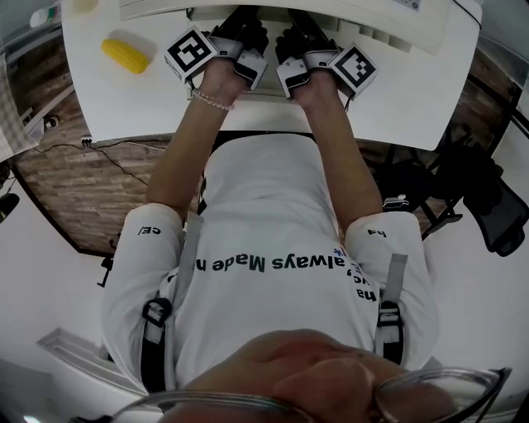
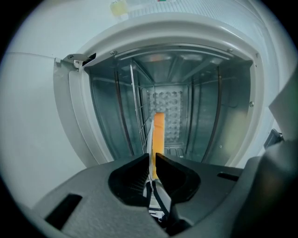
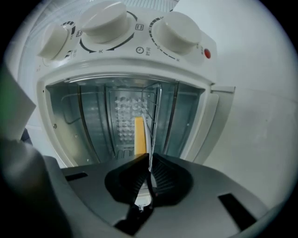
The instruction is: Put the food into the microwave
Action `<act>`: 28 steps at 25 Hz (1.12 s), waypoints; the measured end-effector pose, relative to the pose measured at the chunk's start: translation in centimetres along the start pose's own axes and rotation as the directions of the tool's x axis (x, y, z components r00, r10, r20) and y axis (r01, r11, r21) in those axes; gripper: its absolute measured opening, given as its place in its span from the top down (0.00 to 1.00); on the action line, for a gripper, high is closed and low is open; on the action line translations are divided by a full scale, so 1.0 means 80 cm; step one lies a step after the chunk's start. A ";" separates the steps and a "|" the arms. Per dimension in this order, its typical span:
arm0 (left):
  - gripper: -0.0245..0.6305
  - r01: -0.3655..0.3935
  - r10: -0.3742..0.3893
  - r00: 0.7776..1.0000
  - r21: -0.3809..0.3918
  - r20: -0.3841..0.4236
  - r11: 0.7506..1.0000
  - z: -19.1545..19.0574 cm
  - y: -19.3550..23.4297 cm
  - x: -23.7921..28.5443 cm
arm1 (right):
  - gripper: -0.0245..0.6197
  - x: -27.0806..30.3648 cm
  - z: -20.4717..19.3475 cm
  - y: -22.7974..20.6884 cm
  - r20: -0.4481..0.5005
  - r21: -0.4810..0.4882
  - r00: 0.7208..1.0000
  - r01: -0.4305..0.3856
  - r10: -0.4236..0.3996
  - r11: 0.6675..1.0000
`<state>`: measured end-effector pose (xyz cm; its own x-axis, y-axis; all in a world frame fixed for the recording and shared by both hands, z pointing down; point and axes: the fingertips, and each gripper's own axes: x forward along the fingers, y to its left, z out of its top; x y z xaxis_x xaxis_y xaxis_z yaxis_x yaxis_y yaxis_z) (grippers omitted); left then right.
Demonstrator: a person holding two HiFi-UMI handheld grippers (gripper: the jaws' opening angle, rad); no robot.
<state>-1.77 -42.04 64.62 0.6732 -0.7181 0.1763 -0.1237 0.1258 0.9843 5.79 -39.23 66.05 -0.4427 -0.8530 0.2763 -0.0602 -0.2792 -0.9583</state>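
Both grippers hold one thin white plate, seen edge-on, with an orange piece of food (image 2: 159,132) on it. My left gripper (image 2: 152,160) is shut on the plate's rim (image 2: 150,139). My right gripper (image 3: 149,160) is shut on the opposite rim (image 3: 147,139), beside the same orange food (image 3: 139,135). The plate's far end reaches into the open white microwave (image 2: 93,135), whose metal cavity (image 3: 93,116) fills both gripper views. In the head view the left gripper (image 1: 238,37) and right gripper (image 1: 299,41) sit side by side at the microwave's front (image 1: 331,12); the plate is hidden there.
A wire rack (image 2: 138,116) stands inside the cavity. Two white knobs (image 3: 103,21) and a red lamp (image 3: 206,53) sit on the control panel. A yellow corn cob (image 1: 124,54) lies on the white table (image 1: 124,103) to the left. A black chair (image 1: 488,198) stands at the right.
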 end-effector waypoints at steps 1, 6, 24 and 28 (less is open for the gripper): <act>0.93 -0.002 0.002 1.000 0.005 -0.002 1.000 0.001 0.000 0.000 | 0.92 0.003 0.000 0.001 0.000 0.007 1.000 -0.006 0.006 1.000; 0.90 -0.008 0.008 1.000 -0.008 -0.009 1.000 -0.003 0.001 -0.002 | 0.93 0.013 0.009 0.004 0.019 0.029 1.000 -0.018 0.018 0.999; 0.92 -0.004 0.007 0.999 0.084 -0.038 0.996 -0.016 -0.023 -0.027 | 0.93 -0.024 0.024 0.031 0.002 -0.231 1.000 -0.006 0.007 0.973; 0.93 0.029 -0.011 0.997 0.227 -0.079 0.973 -0.032 -0.068 -0.055 | 0.93 -0.057 0.019 0.075 -0.037 -0.401 0.999 -0.045 0.033 0.915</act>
<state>-2.17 -37.81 58.49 0.7297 -0.6635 0.1653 -0.2669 -0.0538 0.9622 8.82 -37.70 59.12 -0.4773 -0.8448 0.2421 -0.3941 -0.0405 -0.9182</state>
